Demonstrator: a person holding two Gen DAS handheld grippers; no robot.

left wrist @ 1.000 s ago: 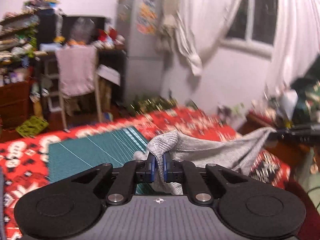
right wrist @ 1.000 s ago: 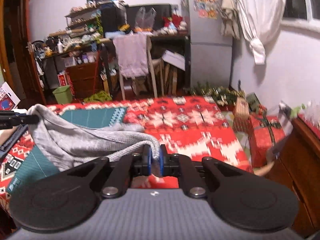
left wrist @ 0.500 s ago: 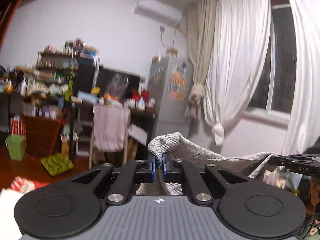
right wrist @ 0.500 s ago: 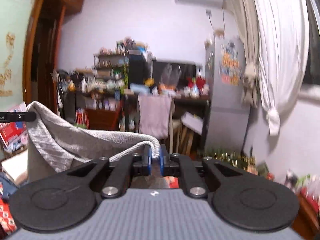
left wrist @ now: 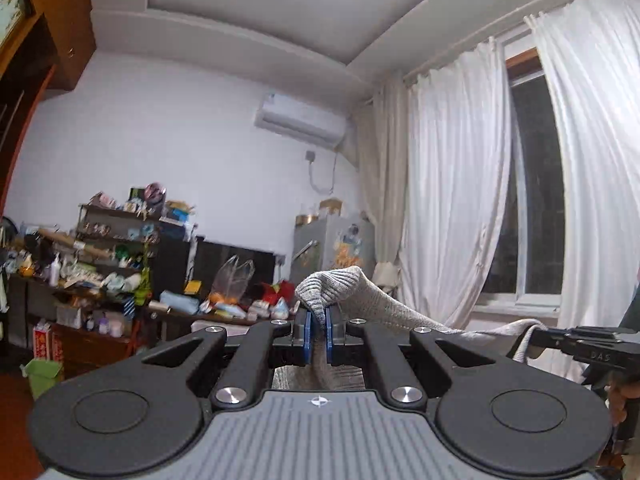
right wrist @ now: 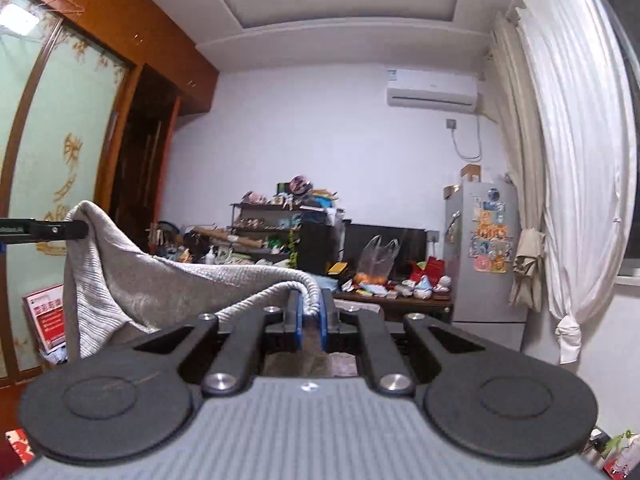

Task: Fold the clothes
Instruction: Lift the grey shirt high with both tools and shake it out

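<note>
Both grippers have swung up since a second ago: the bed has dropped out of view, and the grey knit (left wrist: 384, 304) now hangs in the air between them, likely lifted for shaking out or laying flat. The left gripper (left wrist: 317, 330) and right gripper (right wrist: 311, 314) are each clamped on a bunched edge. The knit's lower part and the surface below are hidden.

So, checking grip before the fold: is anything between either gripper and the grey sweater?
Nothing visible. The left gripper and right gripper are each shut directly on the grey knit sweater, hanging between them.
</note>
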